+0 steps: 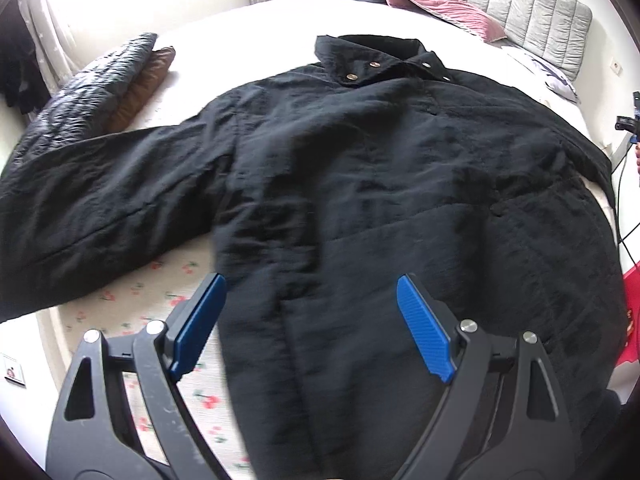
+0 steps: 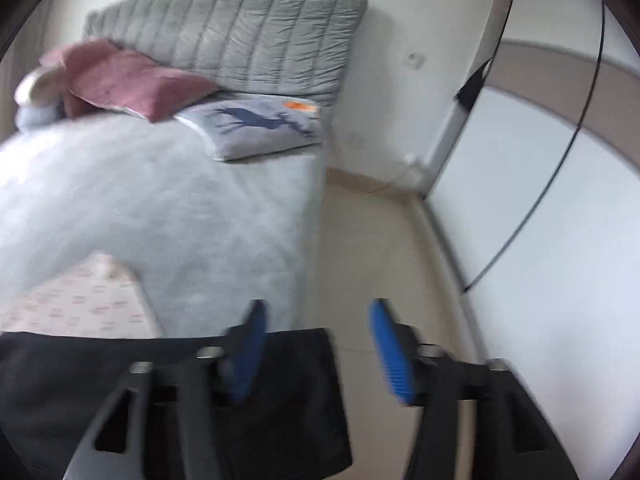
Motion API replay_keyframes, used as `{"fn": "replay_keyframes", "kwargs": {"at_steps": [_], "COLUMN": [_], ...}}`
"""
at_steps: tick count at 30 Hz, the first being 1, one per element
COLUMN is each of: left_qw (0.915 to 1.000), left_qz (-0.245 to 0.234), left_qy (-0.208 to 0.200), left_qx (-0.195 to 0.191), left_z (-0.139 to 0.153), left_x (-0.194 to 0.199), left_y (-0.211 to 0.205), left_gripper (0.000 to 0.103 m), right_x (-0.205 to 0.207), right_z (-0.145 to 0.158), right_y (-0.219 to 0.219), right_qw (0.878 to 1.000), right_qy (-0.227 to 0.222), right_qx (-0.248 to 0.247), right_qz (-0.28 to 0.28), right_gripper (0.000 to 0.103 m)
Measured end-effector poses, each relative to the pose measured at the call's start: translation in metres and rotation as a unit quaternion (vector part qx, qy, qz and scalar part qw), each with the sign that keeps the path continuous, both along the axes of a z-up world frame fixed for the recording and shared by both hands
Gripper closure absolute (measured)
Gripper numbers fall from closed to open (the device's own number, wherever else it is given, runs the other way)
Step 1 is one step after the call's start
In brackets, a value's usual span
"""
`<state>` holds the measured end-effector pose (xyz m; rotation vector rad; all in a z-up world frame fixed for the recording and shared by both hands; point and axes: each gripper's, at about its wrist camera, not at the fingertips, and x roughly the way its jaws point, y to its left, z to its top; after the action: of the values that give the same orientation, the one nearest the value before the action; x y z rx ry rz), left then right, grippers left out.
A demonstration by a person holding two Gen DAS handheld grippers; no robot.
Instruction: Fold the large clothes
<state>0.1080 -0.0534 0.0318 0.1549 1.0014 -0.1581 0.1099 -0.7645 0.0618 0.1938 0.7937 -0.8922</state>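
A large black padded jacket [image 1: 360, 160] lies front up across the bed, collar with metal snaps [image 1: 372, 60] at the far end. One sleeve [image 1: 100, 200] stretches out to the left. My left gripper [image 1: 310, 280] hovers open over the jacket's lower left part, and nothing sits between its blue pads [image 1: 424, 332]. The right wrist view is blurred. There my right gripper [image 2: 318, 304] stands open above the bed's corner and the floor. A black piece of the jacket [image 2: 80, 368] hangs off the bed edge under its left finger, not between the pads.
A dark quilted garment [image 1: 92, 88] and a brown one [image 1: 144, 84] lie folded at the far left. A pink pillow [image 1: 440, 4], a printed cushion [image 2: 260, 128] and the grey headboard [image 2: 240, 28] are at the head. Beige floor [image 2: 380, 240], a wardrobe door [image 2: 540, 200] and a cable [image 2: 560, 140] are on the right.
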Motion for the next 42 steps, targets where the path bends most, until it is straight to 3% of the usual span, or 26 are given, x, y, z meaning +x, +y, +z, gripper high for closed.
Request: {"fn": "replay_keyframes", "kwargs": {"at_steps": [2, 4, 7, 10, 12, 14, 19, 23, 30, 34, 35, 36, 37, 38, 39, 42], "left_qw": [0.9997, 0.9991, 0.9968, 0.9922, 0.9889, 0.9862, 0.9802, 0.9758, 0.9677, 0.9612, 0.9587, 0.9554, 0.9521, 0.9496, 0.9452, 0.9265], "left_qz": [0.021, 0.041, 0.049, 0.051, 0.042, 0.030, -0.001, -0.026, -0.038, -0.055, -0.059, -0.061, -0.062, -0.060, -0.060, -0.065], "left_qy": [-0.006, 0.003, 0.030, 0.049, 0.062, 0.070, 0.098, 0.119, 0.147, 0.160, 0.164, 0.167, 0.167, 0.163, 0.151, 0.120], "left_qx": [0.014, 0.003, -0.054, -0.103, -0.129, -0.147, -0.172, -0.182, -0.201, -0.218, -0.225, -0.236, -0.248, -0.261, -0.283, -0.351], "left_z": [0.001, 0.000, 0.001, 0.004, 0.004, 0.004, -0.003, -0.014, -0.026, -0.027, -0.029, -0.030, -0.030, -0.026, -0.017, 0.005], "left_x": [0.000, -0.004, -0.017, -0.041, -0.061, -0.079, -0.119, -0.144, -0.172, -0.189, -0.193, -0.196, -0.198, -0.199, -0.201, -0.202], "left_y": [0.013, 0.028, 0.047, 0.060, 0.065, 0.067, 0.064, 0.056, 0.053, 0.053, 0.054, 0.055, 0.056, 0.058, 0.061, 0.070], "left_gripper": [0.016, 0.016, 0.016, 0.016, 0.016, 0.016, 0.016, 0.016, 0.018, 0.030, 0.044, 0.065, 0.077, 0.086, 0.087, 0.087], "right_x": [-0.006, -0.014, -0.043, -0.079, -0.108, -0.132, -0.191, -0.225, -0.255, -0.266, -0.267, -0.268, -0.267, -0.267, -0.269, -0.283], "right_z": [-0.003, -0.008, -0.019, -0.034, -0.045, -0.054, -0.072, -0.094, -0.150, -0.163, -0.165, -0.163, -0.159, -0.151, -0.141, -0.094], "right_y": [0.024, 0.052, 0.095, 0.129, 0.151, 0.167, 0.195, 0.200, 0.198, 0.178, 0.176, 0.177, 0.179, 0.183, 0.185, 0.184], "right_qw": [0.998, 0.989, 0.957, 0.923, 0.903, 0.892, 0.883, 0.888, 0.891, 0.876, 0.872, 0.865, 0.856, 0.845, 0.849, 0.858], "right_qy": [0.002, -0.006, -0.024, -0.019, -0.009, 0.000, 0.014, 0.028, 0.053, 0.017, 0.011, 0.004, -0.003, -0.008, -0.010, -0.046], "right_qx": [0.033, 0.094, 0.199, 0.281, 0.317, 0.331, 0.324, 0.308, 0.333, 0.393, 0.406, 0.416, 0.425, 0.431, 0.415, 0.364], "right_qz": [0.046, 0.112, 0.208, 0.262, 0.289, 0.307, 0.338, 0.341, 0.304, 0.278, 0.275, 0.281, 0.296, 0.316, 0.327, 0.359], "right_gripper": [0.036, 0.036, 0.035, 0.034, 0.034, 0.034, 0.034, 0.028, 0.027, 0.027, 0.027, 0.037, 0.071, 0.090, 0.095, 0.095]}}
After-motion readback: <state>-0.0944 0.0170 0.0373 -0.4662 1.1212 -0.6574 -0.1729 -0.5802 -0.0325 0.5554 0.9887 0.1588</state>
